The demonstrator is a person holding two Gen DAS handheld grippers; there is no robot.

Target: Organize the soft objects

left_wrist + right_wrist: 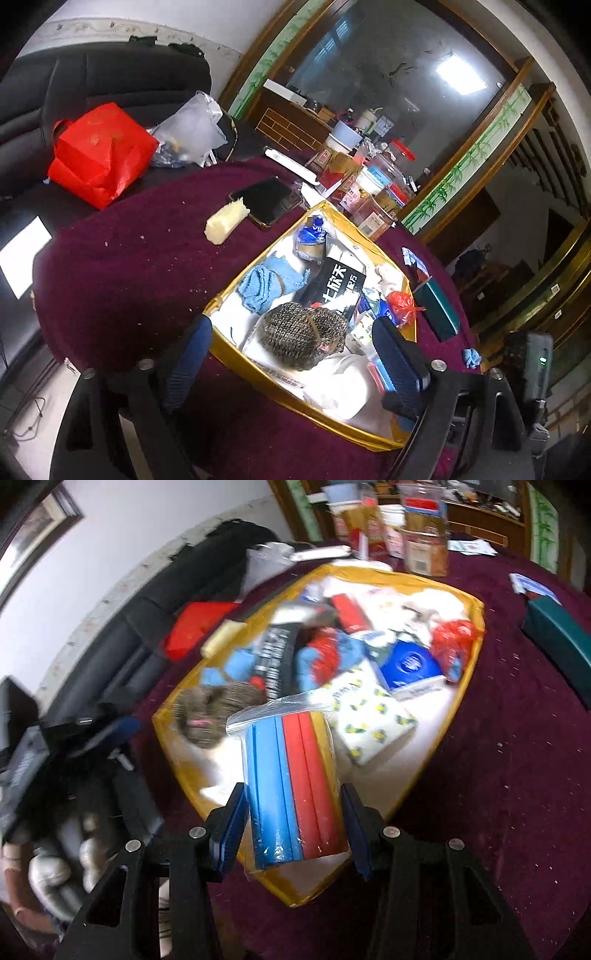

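Note:
A yellow-rimmed storage bin (221, 345) sits on the maroon table and holds soft items: a grey knitted roll (303, 332), a blue cloth (266, 282), a black packet (336, 284), a red bag (400, 304). My left gripper (291, 354) is open, its fingers astride the bin's near corner above the knitted roll. My right gripper (293, 812) is shut on a clear bag of blue, red and yellow foam sheets (295, 782), held over the bin (461, 694). A yellow sponge (225, 223) lies on the table outside the bin.
A phone (264, 201) lies beside the sponge. A dark green box (437, 310) and a small blue cloth (472, 357) lie right of the bin. Jars and boxes (354, 177) crowd the table's far edge. A red bag (98, 155) rests on the black sofa.

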